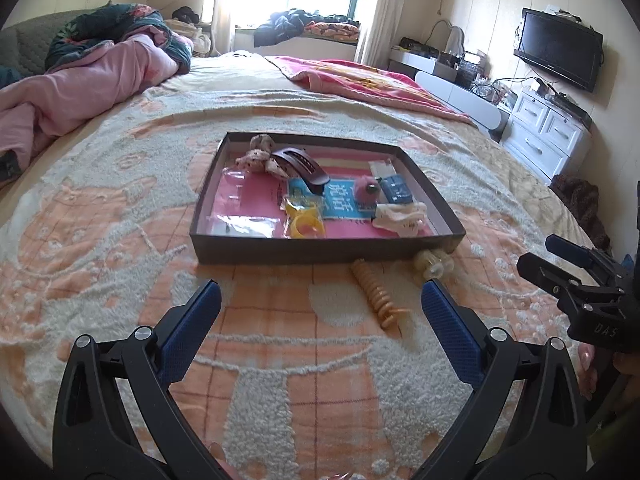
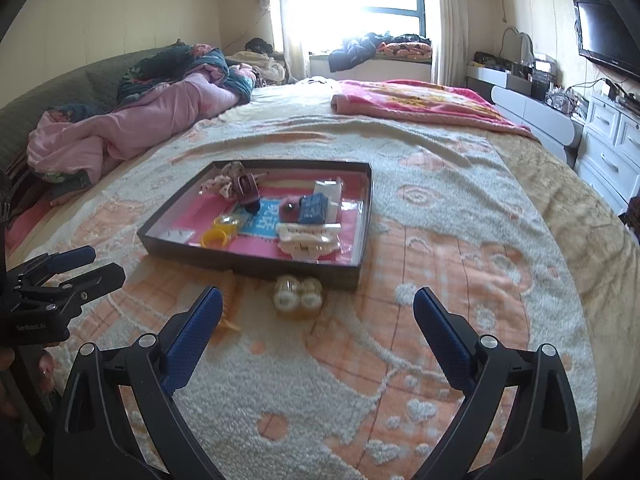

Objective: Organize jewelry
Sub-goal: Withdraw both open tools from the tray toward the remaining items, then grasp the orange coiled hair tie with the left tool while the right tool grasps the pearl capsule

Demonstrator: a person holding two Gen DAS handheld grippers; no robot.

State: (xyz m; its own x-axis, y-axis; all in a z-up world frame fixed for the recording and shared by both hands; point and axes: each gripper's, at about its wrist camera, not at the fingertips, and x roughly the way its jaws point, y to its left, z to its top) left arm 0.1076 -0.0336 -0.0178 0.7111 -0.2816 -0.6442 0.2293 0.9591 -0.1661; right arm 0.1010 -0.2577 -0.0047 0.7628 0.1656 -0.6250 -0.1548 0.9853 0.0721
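Both the left gripper [image 1: 320, 308] and right gripper [image 2: 318, 312] hover spread and empty over the bed [image 2: 460, 320]; the clear hair clip [image 2: 298, 296] and spiral hair tie [image 1: 378, 294] by the tray's [image 2: 256, 266] near edge could sink into plush blanket, causing slips.

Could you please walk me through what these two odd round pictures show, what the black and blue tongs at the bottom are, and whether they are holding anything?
There is no robot here. A person holds a two-finger tool in each hand, and a wide-angle camera on each tool looks forward along its fingers. One picture comes from the left hand-held gripper, the other from the right hand-held gripper; each also appears at the edge of the other's view. Both stand open and hold nothing.

They are above a bed covered with a peach and white blanket. On it lies a shallow dark tray holding hair clips, a scrunchie, small packets and a yellow ring. Two things lie outside it, near its front wall: a tan spiral hair tie and a pale clear piece that is too blurred to name.
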